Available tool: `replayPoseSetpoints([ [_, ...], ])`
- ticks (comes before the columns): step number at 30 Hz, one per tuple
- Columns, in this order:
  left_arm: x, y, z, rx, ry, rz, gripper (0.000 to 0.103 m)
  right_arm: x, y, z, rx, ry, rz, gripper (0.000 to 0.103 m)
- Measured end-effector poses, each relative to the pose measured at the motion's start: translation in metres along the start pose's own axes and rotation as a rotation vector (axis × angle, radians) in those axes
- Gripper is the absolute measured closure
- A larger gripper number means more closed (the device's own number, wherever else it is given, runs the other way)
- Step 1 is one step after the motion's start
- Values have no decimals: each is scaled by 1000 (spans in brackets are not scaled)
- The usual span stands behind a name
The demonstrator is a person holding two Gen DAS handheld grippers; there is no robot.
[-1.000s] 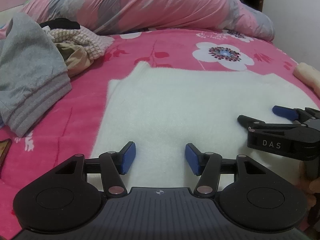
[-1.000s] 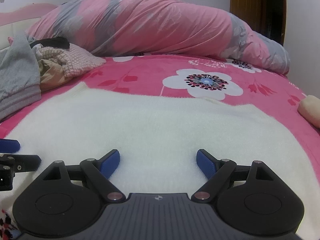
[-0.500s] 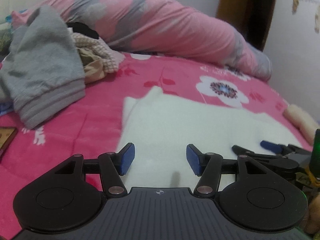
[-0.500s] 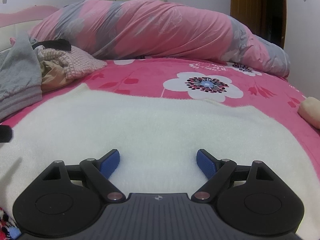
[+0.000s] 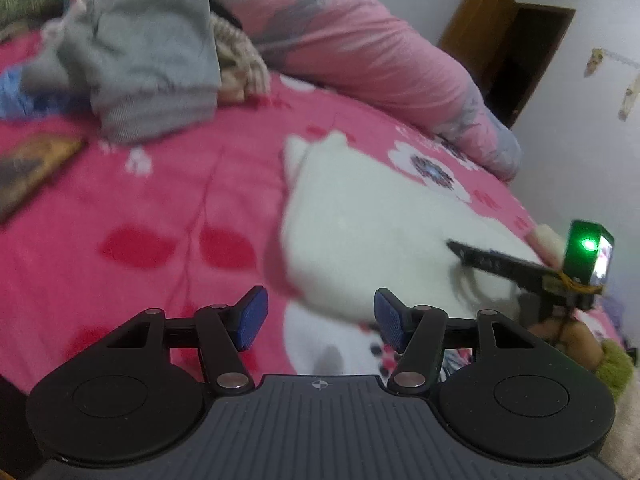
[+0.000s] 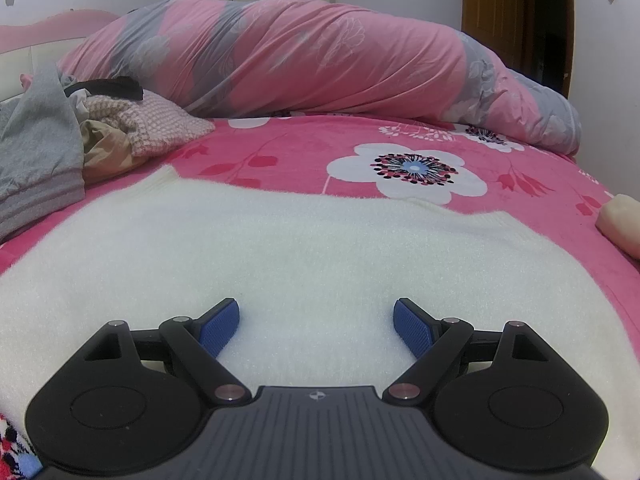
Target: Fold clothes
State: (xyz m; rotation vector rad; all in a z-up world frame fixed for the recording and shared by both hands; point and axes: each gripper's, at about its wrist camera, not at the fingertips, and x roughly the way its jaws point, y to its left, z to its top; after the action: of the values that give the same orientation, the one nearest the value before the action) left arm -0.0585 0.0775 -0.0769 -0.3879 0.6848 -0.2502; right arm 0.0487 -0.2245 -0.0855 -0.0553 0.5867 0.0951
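A white fleecy garment (image 6: 300, 248) lies flat on the pink flowered bed sheet (image 6: 280, 152). My right gripper (image 6: 316, 326) hovers low over its near part, open wide with nothing between the blue pads (image 6: 220, 328). My left gripper (image 5: 320, 320) is open too and holds nothing. It is tilted, and it sits over the sheet at the near left corner of the garment (image 5: 380, 240), which is blurred here. In the left wrist view the right gripper (image 5: 468, 252) shows from the side, over the garment's right part, with a hand below it.
A pile of clothes lies at the far left: a grey sweatshirt (image 5: 140, 60), a pink knit (image 6: 160, 124) and a beige piece. A rolled pink and grey duvet (image 6: 320, 60) runs along the back. A brown flat object (image 5: 32, 168) lies left. A cream item (image 6: 620, 220) sits at the right edge.
My left gripper has moved left off the white garment to its near left corner and has rolled, so its view tilts. The right gripper has stayed where it was.
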Motion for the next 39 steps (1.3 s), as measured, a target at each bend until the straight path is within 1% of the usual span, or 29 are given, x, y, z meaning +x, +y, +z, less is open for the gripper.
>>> replayPoseSetpoints([
  [5,17,4,0,-59,31,-74,44,0,1,0,-1,2,-1,16],
  [9,27,10,6,-104,28,-82,44,0,1,0,-1,1,-1,16],
  [12,32,14,16,-89,8,-89,44,1,0,0,-2,2,0,16],
  [14,41,20,24,-93,31,-114,44,1,0,0,-3,2,0,16],
  [16,52,28,30,-124,62,-151,44,1,0,0,-2,3,-1,16],
  [18,64,37,37,-166,97,-205,44,1,0,0,-3,3,-1,16],
  [21,80,42,48,-196,125,-255,44,1,0,1,-3,4,-1,16],
  [29,117,43,70,-200,194,-310,44,1,0,1,-3,8,1,16],
  [35,131,48,76,-223,215,-358,44,2,-1,1,-2,7,2,15],
  [39,138,51,81,-262,230,-374,44,1,-1,1,-1,4,3,15],
])
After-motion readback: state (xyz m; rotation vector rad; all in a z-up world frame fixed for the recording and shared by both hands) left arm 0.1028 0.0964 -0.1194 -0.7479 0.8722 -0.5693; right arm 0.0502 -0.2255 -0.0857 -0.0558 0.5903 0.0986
